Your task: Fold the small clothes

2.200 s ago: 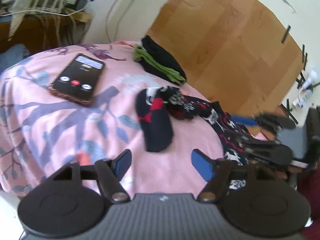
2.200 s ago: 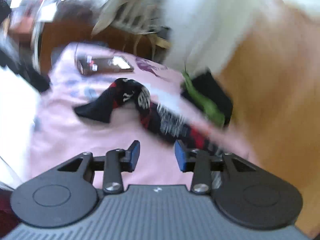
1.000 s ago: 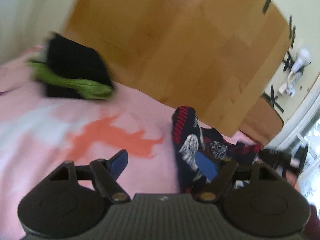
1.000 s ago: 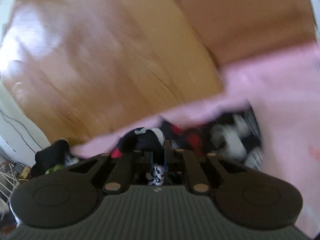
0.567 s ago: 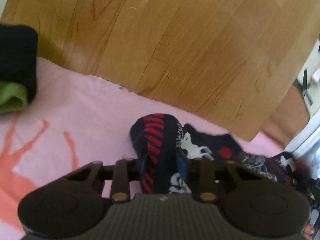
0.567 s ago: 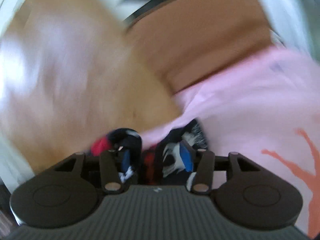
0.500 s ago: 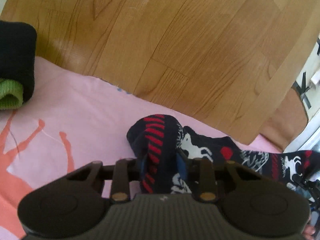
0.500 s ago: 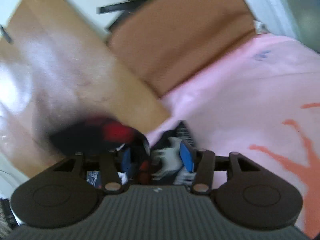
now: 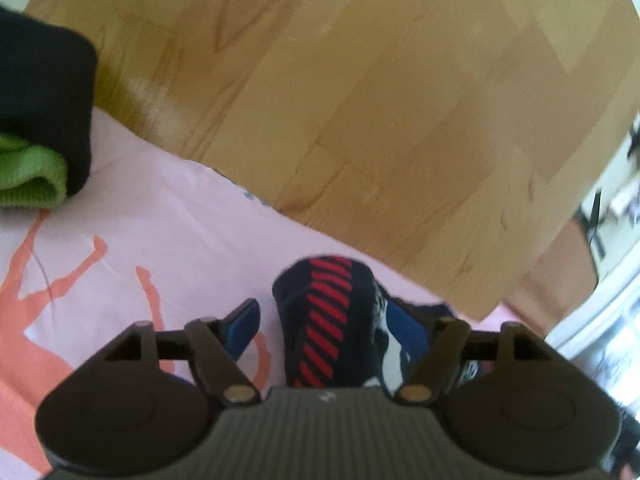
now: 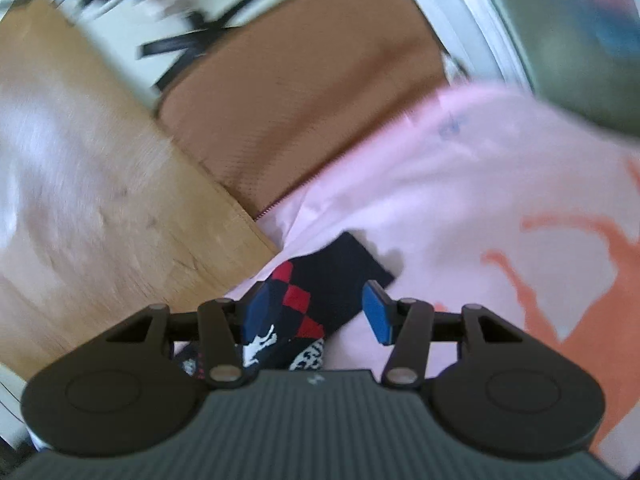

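Left wrist view: your left tool (image 9: 324, 326) is spread, pads either side of the patterned sock (image 9: 328, 332), nothing pinched.
Sock position: between the pads, on the pink sheet (image 9: 160, 208).
Room: sheet edge just ahead; folded dark-and-green garment (image 9: 36, 128) far left.
Right wrist view: your right tool (image 10: 316, 312) is spread; sock end (image 10: 320, 280) lies against its left pad.
Edge: wood floor (image 10: 100, 200) just left; probably releasing to lay it flat.

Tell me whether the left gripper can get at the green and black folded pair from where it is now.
Probably yes. The left gripper is open, with only the patterned sock loose between its fingers. Bare pink sheet lies between it and the green and black folded pair to its far left.
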Available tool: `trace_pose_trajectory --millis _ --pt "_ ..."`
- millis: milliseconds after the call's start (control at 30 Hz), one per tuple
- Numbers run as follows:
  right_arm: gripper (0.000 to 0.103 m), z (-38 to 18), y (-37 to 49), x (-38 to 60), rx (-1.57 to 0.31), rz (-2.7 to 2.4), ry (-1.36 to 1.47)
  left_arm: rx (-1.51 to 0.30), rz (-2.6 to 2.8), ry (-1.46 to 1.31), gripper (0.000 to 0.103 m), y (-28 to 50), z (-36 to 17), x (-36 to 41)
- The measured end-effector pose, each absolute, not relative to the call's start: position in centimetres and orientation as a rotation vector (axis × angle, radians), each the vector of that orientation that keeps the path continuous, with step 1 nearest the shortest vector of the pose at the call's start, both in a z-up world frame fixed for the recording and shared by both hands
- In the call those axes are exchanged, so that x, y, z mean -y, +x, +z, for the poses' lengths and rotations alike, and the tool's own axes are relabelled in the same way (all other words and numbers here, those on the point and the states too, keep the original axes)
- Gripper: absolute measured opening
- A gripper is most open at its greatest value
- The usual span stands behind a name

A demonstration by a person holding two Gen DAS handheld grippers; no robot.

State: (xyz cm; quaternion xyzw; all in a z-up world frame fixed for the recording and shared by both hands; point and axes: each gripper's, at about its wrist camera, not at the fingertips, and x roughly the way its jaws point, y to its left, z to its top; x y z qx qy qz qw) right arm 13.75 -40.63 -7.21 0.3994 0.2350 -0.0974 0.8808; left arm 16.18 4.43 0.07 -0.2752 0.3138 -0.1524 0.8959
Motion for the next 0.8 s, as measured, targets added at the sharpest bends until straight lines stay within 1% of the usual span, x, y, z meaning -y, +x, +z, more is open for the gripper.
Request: trace_pose_trajectory --millis 33,67,100,167,200,233,267,300,367,400,433,467,533,667,733,800 --pt "0.055 -7.5 13.9 41.2 -0.502 -0.203 0.881 -0.649 -0.312 -0.589 0.063 16.3 0.0 -4.6" --pt "0.055 -7.9 14.1 41.7 -0.518 -0.194 0.923 -0.657 -0.317 -0.611 0.053 16.5 -0.2 -4.8" --pt "0.055 -8.3 14.7 42.1 -0.539 -0.181 0.965 -0.67 -0.329 -0.63 0.048 16.8 -0.5 -4.9" --pt "0.054 -9.0 15.7 42.7 -0.565 -0.165 1.033 -0.691 -0.33 -0.626 0.034 17.3 -1.0 -4.5" --pt "0.044 -9.6 16.6 42.9 -0.58 -0.152 1.053 -0.693 -0.322 -0.601 0.032 17.5 -1.0 -4.1" --pt "0.038 -9.8 17.1 42.9 -0.585 -0.155 1.048 -0.692 -0.307 -0.561 0.03 17.5 -1.0 -3.6" --pt "0.018 -9.9 17.8 42.7 -0.595 -0.17 1.032 -0.693 -0.287 -0.518 0.03 17.6 -1.0 -3.0" --pt "0.01 -10.2 18.4 42.6 -0.606 -0.184 1.02 -0.69 -0.275 -0.486 0.03 17.6 -1.0 -2.4" --pt "0.009 -9.8 18.2 42.2 -0.567 -0.219 0.989 -0.675 -0.255 -0.415 0.034 17.3 -0.8 -1.4" --pt "0.008 -8.8 17.6 41.9 -0.518 -0.246 0.937 -0.668 -0.251 -0.393 0.036 17.1 -0.7 -1.1" --pt "0.008 -7.8 16.9 41.7 -0.465 -0.254 0.893 -0.666 -0.258 -0.384 0.041 17.0 -0.6 -0.9" --pt "0.008 -6.9 16.4 41.7 -0.426 -0.265 0.865 -0.669 -0.273 -0.385 0.05 17.0 -0.6 -0.9" --pt "0.008 -6.3 15.7 41.7 -0.423 -0.305 0.828 -0.686 -0.271 -0.359 0.055 17.3 -0.7 -0.4" --pt "0.008 -7.7 15.6 41.6 -0.555 -0.348 0.814 -0.696 -0.238 -0.229 0.057 17.4 -0.6 1.3" --pt "0.008 -6.3 15.1 40.7 -0.513 -0.34 0.775 -0.694 -0.235 -0.22 0.057 17.4 -0.6 1.4" --pt "0.008 -3.4 15.1 38.5 -0.444 -0.293 0.63 -0.687 -0.256 -0.292 0.057 17.2 -0.5 0.2"
